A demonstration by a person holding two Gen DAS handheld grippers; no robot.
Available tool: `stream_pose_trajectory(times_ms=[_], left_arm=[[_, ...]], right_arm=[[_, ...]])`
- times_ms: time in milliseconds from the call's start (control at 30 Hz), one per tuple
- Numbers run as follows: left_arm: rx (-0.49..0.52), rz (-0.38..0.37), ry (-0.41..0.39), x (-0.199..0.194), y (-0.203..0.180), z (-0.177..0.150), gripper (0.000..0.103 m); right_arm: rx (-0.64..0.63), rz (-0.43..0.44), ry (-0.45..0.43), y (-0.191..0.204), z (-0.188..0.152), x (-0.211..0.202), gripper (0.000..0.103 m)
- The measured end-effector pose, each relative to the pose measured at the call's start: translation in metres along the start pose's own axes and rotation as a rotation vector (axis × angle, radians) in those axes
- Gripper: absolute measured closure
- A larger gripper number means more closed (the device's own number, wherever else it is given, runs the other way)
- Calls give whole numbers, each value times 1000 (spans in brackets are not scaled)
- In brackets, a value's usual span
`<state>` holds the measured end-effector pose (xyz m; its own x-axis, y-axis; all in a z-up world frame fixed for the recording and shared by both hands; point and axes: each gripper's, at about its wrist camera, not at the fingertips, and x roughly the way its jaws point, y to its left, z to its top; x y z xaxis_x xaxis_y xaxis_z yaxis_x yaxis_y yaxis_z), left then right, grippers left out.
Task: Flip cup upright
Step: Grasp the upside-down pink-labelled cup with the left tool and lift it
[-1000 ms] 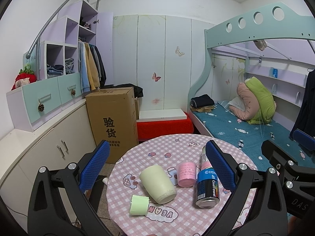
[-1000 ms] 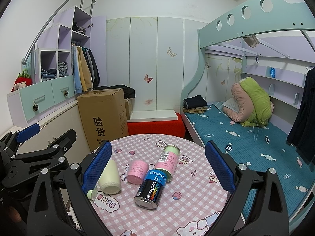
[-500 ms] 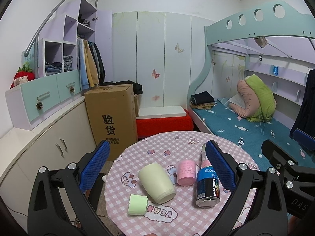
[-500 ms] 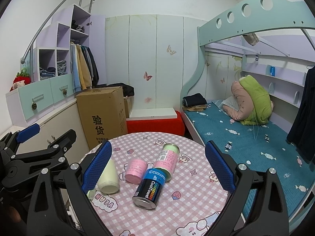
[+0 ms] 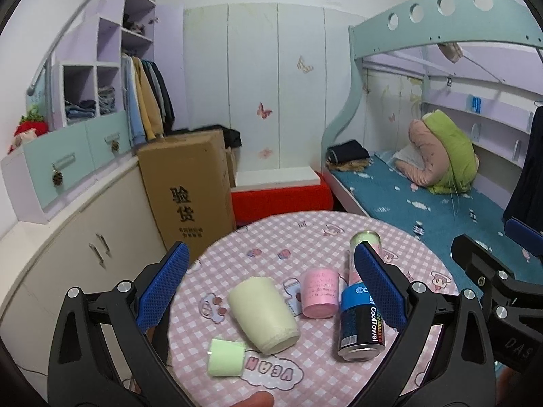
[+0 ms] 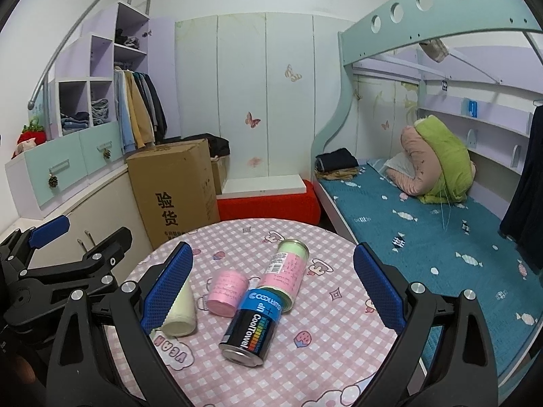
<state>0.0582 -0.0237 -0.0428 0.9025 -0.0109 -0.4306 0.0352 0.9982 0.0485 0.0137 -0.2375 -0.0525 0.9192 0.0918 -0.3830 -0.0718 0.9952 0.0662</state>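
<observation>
A cream cup stands upside down, base up, on the round pink checked table; in the right wrist view it is partly hidden behind the left blue pad. My left gripper is open and empty, held above the table with the cup between and below its pads. My right gripper is open and empty, above the cans. The left gripper's body shows at the left of the right wrist view.
A small pink cup, a small green roll, a black-and-blue CoolTowel can and a pink-and-green can lie on the table. A cardboard box, cabinets and a bunk bed surround it.
Both grippers have moved slightly forward and tilted, so the table objects sit a little lower and closer in view. Nothing on the table has moved.
</observation>
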Motion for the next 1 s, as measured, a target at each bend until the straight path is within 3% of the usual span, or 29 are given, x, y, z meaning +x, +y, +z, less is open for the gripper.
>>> stream_pose_trajectory(times_ms=[400,667,1000], left_arm=[[0,-158,231,109,-56,13,5],[-23,-288,464,202,-103,5,5],[10,-262,657,274,-132,-13,5]], right_arm=[[77,-99,74,-61,-3,65,11],[121,-152,131,-105,-7,109,11],[171,-138,210,-132,-26,157,11]])
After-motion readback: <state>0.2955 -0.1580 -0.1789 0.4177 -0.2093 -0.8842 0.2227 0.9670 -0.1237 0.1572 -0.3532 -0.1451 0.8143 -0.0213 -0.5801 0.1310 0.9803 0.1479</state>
